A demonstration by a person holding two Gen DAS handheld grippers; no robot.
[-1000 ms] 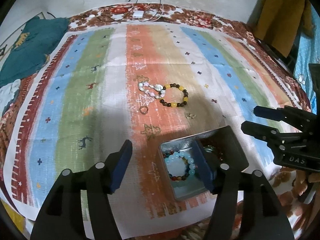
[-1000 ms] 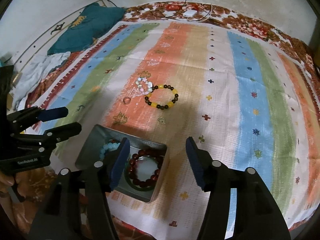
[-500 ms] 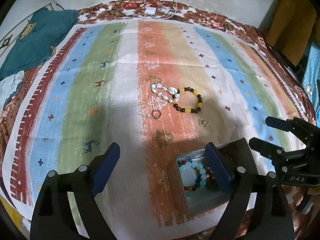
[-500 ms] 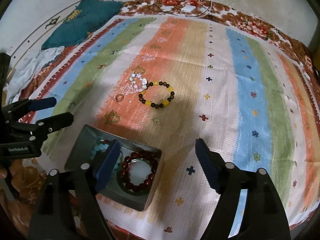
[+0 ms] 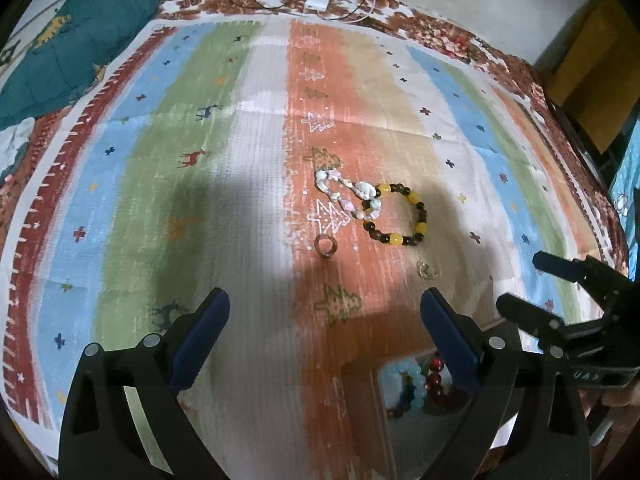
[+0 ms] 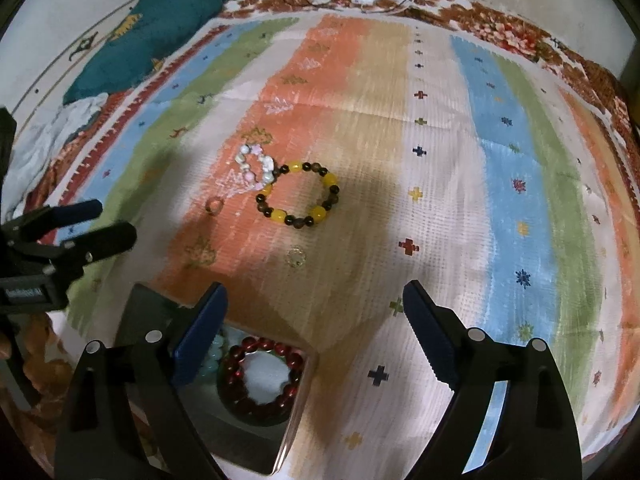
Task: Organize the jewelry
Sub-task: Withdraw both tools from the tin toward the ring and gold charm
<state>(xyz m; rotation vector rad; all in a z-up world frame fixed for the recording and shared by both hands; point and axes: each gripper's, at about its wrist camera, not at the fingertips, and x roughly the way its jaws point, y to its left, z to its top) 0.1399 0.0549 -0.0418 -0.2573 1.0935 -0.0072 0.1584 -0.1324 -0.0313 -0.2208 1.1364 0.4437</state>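
A yellow and dark bead bracelet lies on the striped cloth, touching a pale shell bracelet. A small ring and a clear ring lie nearer. A metal tin at the near edge holds a red bead bracelet and a pale blue one. My left gripper is open and empty, above the cloth left of the tin. My right gripper is open and empty, above the tin's far corner.
The striped cloth covers a flowered bedspread. A teal cloth lies at the far left. A white charger with cables sits at the far edge. A yellow-brown cabinet stands at the right.
Both grippers have moved forward and closer to the loose jewelry, which now looks larger. The tin has slid toward the bottom of both views. Both stay open and empty.
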